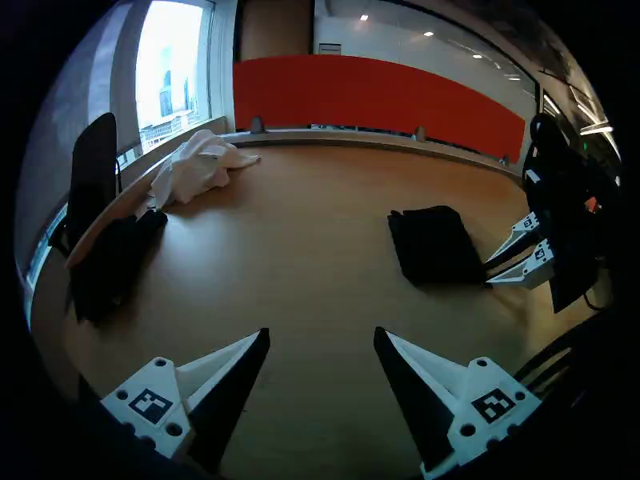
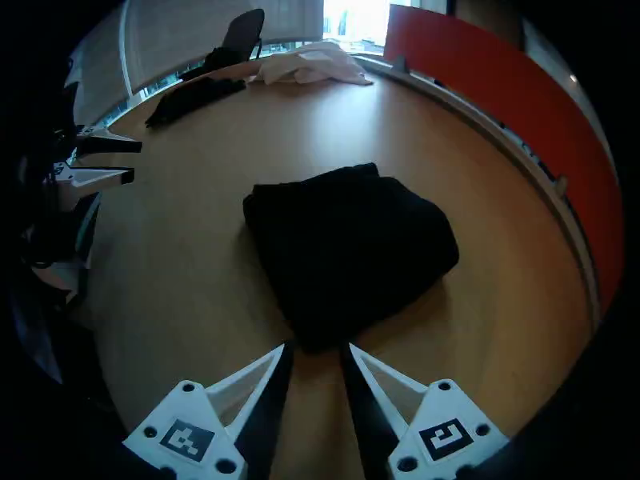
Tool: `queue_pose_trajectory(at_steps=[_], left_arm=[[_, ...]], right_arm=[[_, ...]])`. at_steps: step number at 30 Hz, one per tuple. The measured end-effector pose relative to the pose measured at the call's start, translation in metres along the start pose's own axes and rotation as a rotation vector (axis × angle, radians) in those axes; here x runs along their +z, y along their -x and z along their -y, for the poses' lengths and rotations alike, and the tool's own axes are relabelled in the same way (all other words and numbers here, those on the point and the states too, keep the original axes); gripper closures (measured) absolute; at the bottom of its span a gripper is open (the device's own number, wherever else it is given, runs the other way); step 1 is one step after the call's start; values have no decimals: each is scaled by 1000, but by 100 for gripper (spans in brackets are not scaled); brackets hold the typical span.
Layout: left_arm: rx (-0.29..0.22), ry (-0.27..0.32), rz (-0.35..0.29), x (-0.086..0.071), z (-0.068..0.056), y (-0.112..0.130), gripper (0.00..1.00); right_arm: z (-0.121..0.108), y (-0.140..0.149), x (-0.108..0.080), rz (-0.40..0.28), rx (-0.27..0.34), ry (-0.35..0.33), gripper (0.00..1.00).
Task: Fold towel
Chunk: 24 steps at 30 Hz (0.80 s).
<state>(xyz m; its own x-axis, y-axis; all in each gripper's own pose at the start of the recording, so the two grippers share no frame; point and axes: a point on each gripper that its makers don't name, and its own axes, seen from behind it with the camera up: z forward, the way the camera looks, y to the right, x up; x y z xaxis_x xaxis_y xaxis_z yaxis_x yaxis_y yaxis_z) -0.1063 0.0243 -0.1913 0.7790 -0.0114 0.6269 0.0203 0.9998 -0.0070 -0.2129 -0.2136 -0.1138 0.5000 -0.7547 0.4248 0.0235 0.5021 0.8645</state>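
Your left gripper view looked from low over the wooden table (image 1: 304, 232), along its own fingers, toward the red wall panel (image 1: 376, 96) and the window (image 1: 172, 72). It stood well back from the folded black towel (image 1: 436, 240), and the right gripper (image 1: 486, 273) showed at its right edge. Your right gripper view sat much nearer, just beside the towel, looking down across it to the far table corner, with the left gripper (image 2: 136, 158) at its left edge. Both views shared the table, the towel and the white cloth pile (image 1: 200, 164).

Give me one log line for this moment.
left gripper: open, above table | right gripper: open, tips at black towel corner | white cloth: far edge
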Motion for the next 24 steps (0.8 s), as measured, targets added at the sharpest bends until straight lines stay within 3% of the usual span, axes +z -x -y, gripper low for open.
queue_pose_trajectory(at_steps=[11, 24], left_arm=[[2, 1, 1, 0, -1, 1, 3], [4, 4, 2, 0, -1, -1, 3]], right_arm=[[-2, 3, 1, 0, 32, 1, 82], [-5, 4, -1, -4, 44, 6, 97]])
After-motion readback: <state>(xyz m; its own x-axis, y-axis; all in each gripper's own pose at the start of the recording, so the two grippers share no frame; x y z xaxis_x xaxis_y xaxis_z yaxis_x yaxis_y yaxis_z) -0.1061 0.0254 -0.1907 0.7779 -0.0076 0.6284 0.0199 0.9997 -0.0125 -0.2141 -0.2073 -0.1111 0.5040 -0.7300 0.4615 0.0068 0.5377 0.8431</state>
